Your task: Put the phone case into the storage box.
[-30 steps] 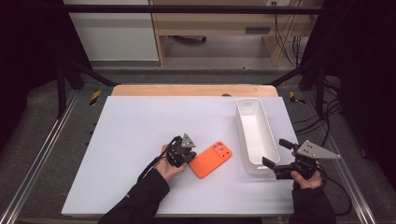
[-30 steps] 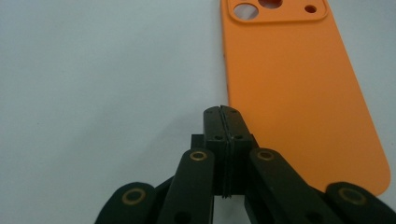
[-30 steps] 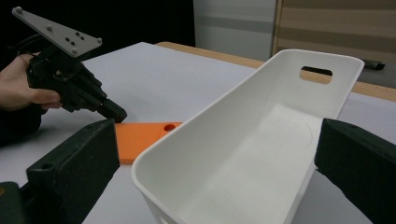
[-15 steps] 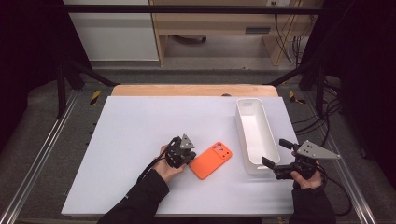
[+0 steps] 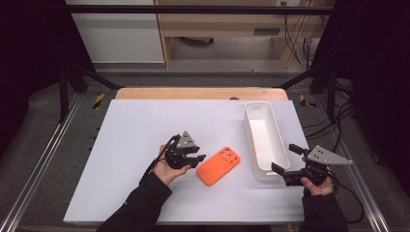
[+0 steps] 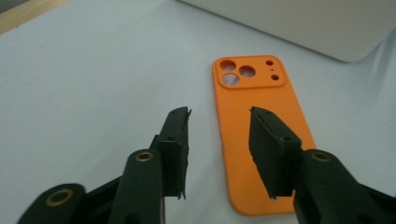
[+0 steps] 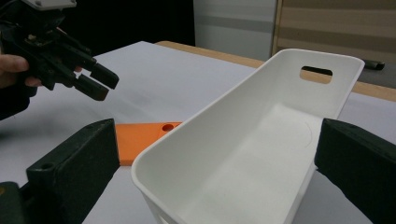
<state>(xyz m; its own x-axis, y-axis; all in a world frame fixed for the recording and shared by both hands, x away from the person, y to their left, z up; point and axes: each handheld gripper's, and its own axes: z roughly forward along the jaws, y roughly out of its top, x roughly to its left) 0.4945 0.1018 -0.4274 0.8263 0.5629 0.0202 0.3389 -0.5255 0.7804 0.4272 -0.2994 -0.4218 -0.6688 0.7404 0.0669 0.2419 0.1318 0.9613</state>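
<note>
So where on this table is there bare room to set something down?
The table is bare across its far-left half, from the left edge to the left claw, and along the near edge between the two forearms. It is crowded at the right: the orange phone case, the white bin and the right claw sit close together.

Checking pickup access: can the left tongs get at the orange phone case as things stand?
Probably yes. The left tongs hang open just beside the phone case, which lies flat on the table with nothing between them.

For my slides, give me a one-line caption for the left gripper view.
Left gripper, jaws just opening and apart with nothing between them, above an orange phone case lying flat on the white table.
</note>
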